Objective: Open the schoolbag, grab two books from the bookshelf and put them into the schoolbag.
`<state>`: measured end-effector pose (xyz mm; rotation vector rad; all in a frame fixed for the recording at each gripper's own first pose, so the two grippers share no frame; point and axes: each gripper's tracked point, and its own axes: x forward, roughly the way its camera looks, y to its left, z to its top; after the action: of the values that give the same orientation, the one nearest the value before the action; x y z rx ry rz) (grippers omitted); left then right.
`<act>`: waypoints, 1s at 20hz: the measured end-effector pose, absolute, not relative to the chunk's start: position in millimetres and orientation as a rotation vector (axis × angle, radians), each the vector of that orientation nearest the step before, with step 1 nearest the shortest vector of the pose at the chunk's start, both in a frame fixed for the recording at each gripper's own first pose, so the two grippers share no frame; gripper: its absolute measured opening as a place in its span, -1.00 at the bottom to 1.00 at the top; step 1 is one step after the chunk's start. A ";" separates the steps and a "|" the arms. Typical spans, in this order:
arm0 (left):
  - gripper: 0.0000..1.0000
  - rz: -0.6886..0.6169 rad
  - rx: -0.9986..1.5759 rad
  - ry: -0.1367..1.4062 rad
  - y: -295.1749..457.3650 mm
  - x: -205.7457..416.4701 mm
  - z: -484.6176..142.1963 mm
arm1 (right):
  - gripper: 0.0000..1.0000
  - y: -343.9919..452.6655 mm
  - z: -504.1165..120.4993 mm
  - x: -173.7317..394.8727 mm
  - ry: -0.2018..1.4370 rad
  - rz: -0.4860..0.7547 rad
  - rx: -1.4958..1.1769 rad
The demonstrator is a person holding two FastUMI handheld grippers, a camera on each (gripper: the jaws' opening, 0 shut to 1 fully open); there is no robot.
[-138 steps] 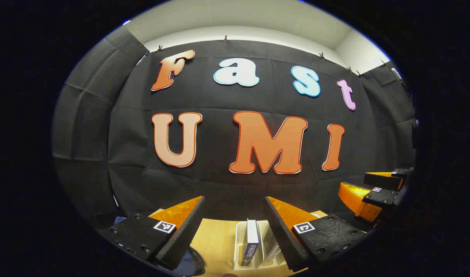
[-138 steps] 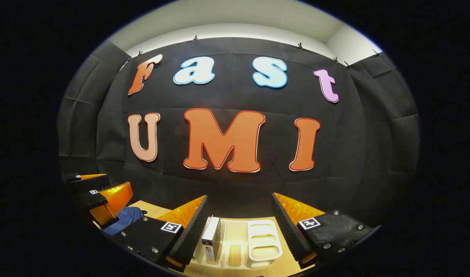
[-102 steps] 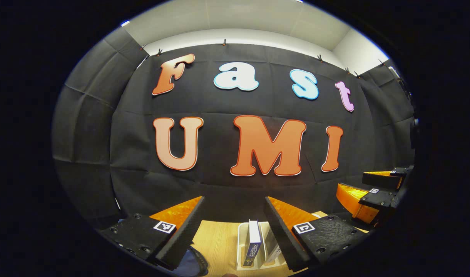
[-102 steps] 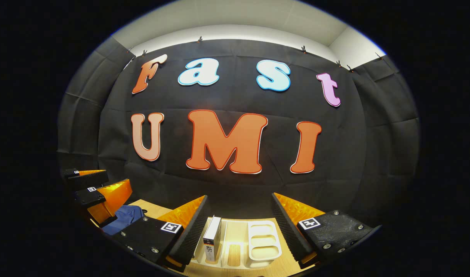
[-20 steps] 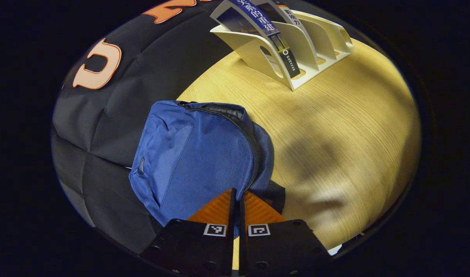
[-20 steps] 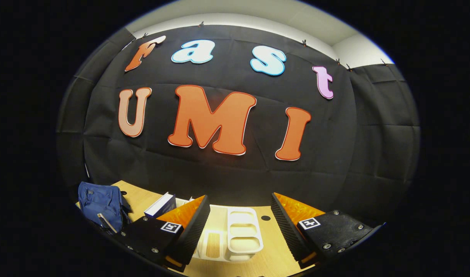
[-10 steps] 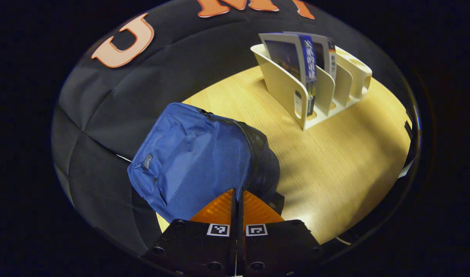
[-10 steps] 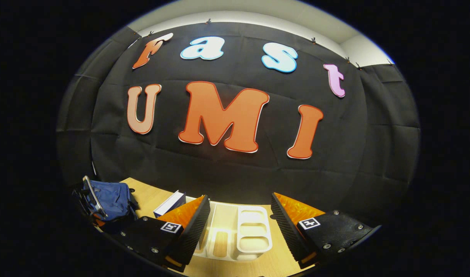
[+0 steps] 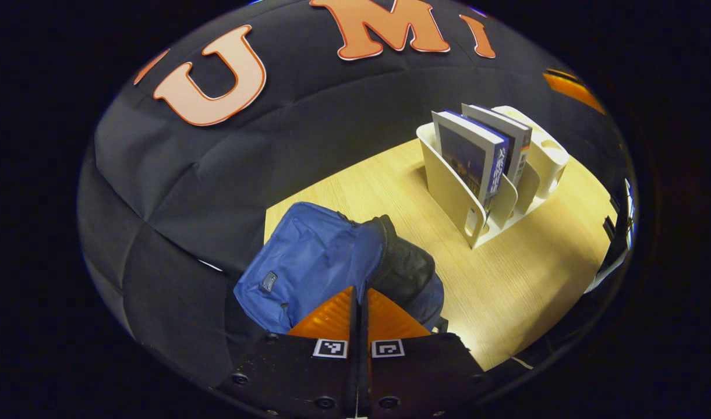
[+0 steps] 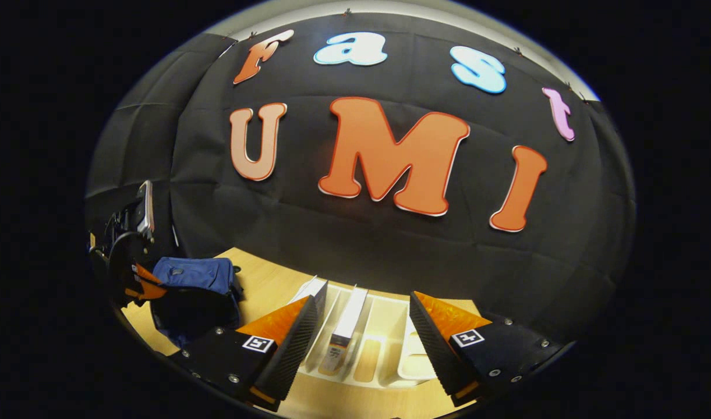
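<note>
Schoolbag (image 9: 308,262), lower centre, on counter (image 9: 524,279): your left gripper (image 9: 360,302) pinched together at its zip, opening underway. Right gripper (image 10: 361,326) spread wide above bookshelf (image 10: 384,349); next, descend onto a book (image 10: 346,326).

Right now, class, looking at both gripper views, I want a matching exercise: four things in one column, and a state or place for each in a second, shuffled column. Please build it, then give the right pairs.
Column one:
1. left tool
2. right tool
3. blue schoolbag
4. two books

Column two:
A. standing in the white bookshelf
B. fingers wide apart
C. fingers closed together
D. lying on the wooden table, partly unzipped

Pairs: 1-C, 2-B, 3-D, 4-A
</note>
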<state>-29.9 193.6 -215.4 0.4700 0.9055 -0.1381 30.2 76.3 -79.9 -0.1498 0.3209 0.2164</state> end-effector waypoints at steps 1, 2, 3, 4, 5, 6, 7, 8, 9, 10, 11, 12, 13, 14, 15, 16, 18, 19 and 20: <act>-0.99 -0.140 0.458 0.893 197.2 -24.8 -207.3 | 0.90 85.9 -84.1 32.1 0.353 0.238 -0.146; -0.98 -0.139 0.444 0.888 200.7 -19.3 -199.8 | 0.90 93.5 -87.4 35.6 0.384 0.256 -0.141; -0.98 -0.138 0.435 0.874 205.8 -13.1 -191.7 | 0.90 98.4 -91.1 38.9 0.408 0.267 -0.138; -0.98 -0.139 0.432 0.864 210.0 -6.6 -185.6 | 0.90 101.6 -94.2 43.6 0.430 0.272 -0.137; -0.98 -0.139 0.431 0.852 213.7 -0.7 -178.9 | 0.90 106.4 -97.4 48.4 0.451 0.278 -0.133; -0.98 -0.147 0.429 0.849 215.5 3.9 -173.5 | 0.90 110.1 -101.7 53.9 0.483 0.280 -0.126; -0.98 -0.153 0.427 0.843 219.2 9.0 -168.0 | 0.90 115.6 -105.4 59.6 0.510 0.288 -0.114; -0.99 -0.155 0.423 0.838 221.2 14.1 -163.9 | 0.90 118.4 -111.6 66.0 0.551 0.285 -0.100; -0.99 -0.156 0.419 0.833 224.5 19.2 -160.7 | 0.90 121.7 -117.5 71.3 0.596 0.287 -0.075; -0.99 -0.158 0.406 0.830 225.5 25.1 -156.1 | 0.90 123.7 -123.4 75.1 0.656 0.279 -0.038; -0.98 -0.160 0.396 0.827 227.8 28.5 -150.8 | 0.90 126.3 -131.1 77.8 0.703 0.271 -0.007; -0.98 -0.166 0.388 0.816 229.1 33.9 -144.2 | 0.90 128.0 -133.8 81.7 0.737 0.267 0.014; -0.98 -0.170 0.380 0.812 231.7 38.2 -140.4 | 0.90 128.8 -138.4 88.3 0.764 0.258 0.016; -0.99 -0.182 0.363 0.808 230.2 42.0 -138.3 | 0.90 131.4 -143.1 94.0 0.785 0.252 0.002; -0.98 -0.195 0.353 0.807 228.5 41.6 -135.8 | 0.90 135.4 -147.5 97.6 0.804 0.242 -0.016; -0.98 -0.209 0.346 0.804 225.8 43.7 -133.8 | 0.90 139.5 -152.6 102.3 0.823 0.237 -0.040; -0.99 -0.238 0.343 0.806 220.6 45.3 -135.6 | 0.90 151.6 -163.2 110.2 0.876 0.231 -0.056; -0.99 -0.251 0.341 0.808 218.7 46.2 -137.7 | 0.90 158.8 -168.8 111.0 0.908 0.231 -0.047; -0.99 -0.261 0.334 0.816 217.9 47.2 -140.3 | 0.90 162.5 -172.8 111.9 0.941 0.231 -0.037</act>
<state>47.2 217.9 -140.3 0.3345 0.8165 -0.2607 111.9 162.5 -172.8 -0.0375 0.9413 0.2307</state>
